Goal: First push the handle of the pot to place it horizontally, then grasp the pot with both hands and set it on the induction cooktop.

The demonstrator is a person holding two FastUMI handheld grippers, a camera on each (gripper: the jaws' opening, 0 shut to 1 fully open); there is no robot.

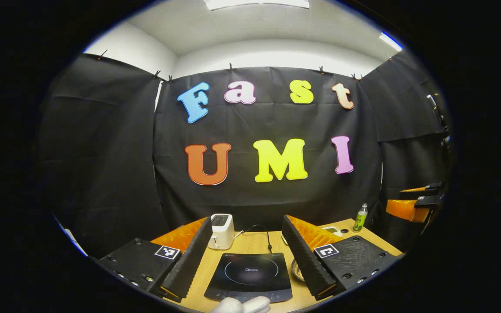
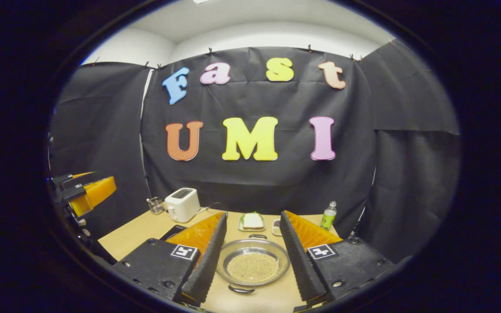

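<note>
A shallow metal pot (image 2: pixel 252 263) with a small loop handle at its near side (image 2: pixel 241 289) and another at its far side stands on the wooden table (image 2: pixel 137 234). My right gripper (image 2: pixel 253 214) hovers open above it, a finger on each side, touching nothing. The black induction cooktop (image 1: pixel 250 276) lies flat between the fingers of my open left gripper (image 1: pixel 247 218), which holds nothing. A sliver of the pot (image 1: pixel 296 269) peeks out beside that gripper's right finger. Each gripper shows at the edge of the other's view: the right gripper (image 1: pixel 415 202), the left gripper (image 2: pixel 83 193).
A white toaster (image 2: pixel 182 203) and a glass cup (image 2: pixel 155 205) stand at the back left. A plate with a sandwich (image 2: pixel 252 221) and a green bottle (image 2: pixel 328 215) sit behind the pot. The cooktop's cord (image 1: pixel 268 237) runs toward the toaster (image 1: pixel 222 230). Something white (image 1: pixel 242 304) lies at the near edge.
</note>
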